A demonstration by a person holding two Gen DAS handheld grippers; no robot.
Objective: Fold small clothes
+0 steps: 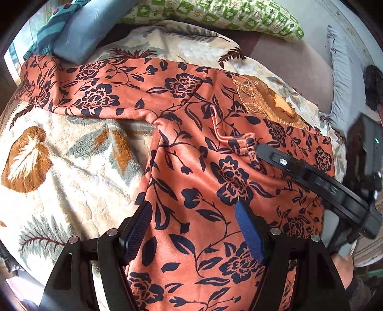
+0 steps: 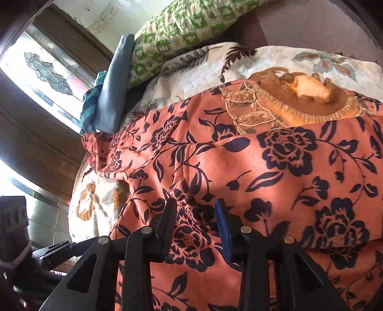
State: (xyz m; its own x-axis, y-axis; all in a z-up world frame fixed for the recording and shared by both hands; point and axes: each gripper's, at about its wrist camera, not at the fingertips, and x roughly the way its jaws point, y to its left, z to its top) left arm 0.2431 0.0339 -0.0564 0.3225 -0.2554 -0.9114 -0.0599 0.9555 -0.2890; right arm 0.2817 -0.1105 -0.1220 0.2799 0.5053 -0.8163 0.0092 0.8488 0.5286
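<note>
An orange top with a dark floral print point(image 1: 191, 153) lies spread on a cream leaf-patterned blanket point(image 1: 59, 162). One sleeve point(image 1: 83, 88) stretches to the far left. Its brown embroidered collar point(image 1: 265, 100) is at the far side. My left gripper point(image 1: 194, 215) is open just above the garment's near part, blue pads point(image 1: 249, 234) apart. My right gripper point(image 1: 257, 149) reaches in from the right, its tip at a folded cuff point(image 1: 241, 141) on the garment's middle. In the right wrist view the right gripper point(image 2: 196, 210) has its pads point(image 2: 222, 229) partly open around a bunch of the orange fabric point(image 2: 275, 172).
A green-and-white patterned pillow point(image 1: 215, 14) and a folded blue cloth point(image 1: 86, 31) lie at the far side of the bed. A window point(image 2: 45, 71) is on the left. A person's head point(image 1: 373, 86) shows at the right edge.
</note>
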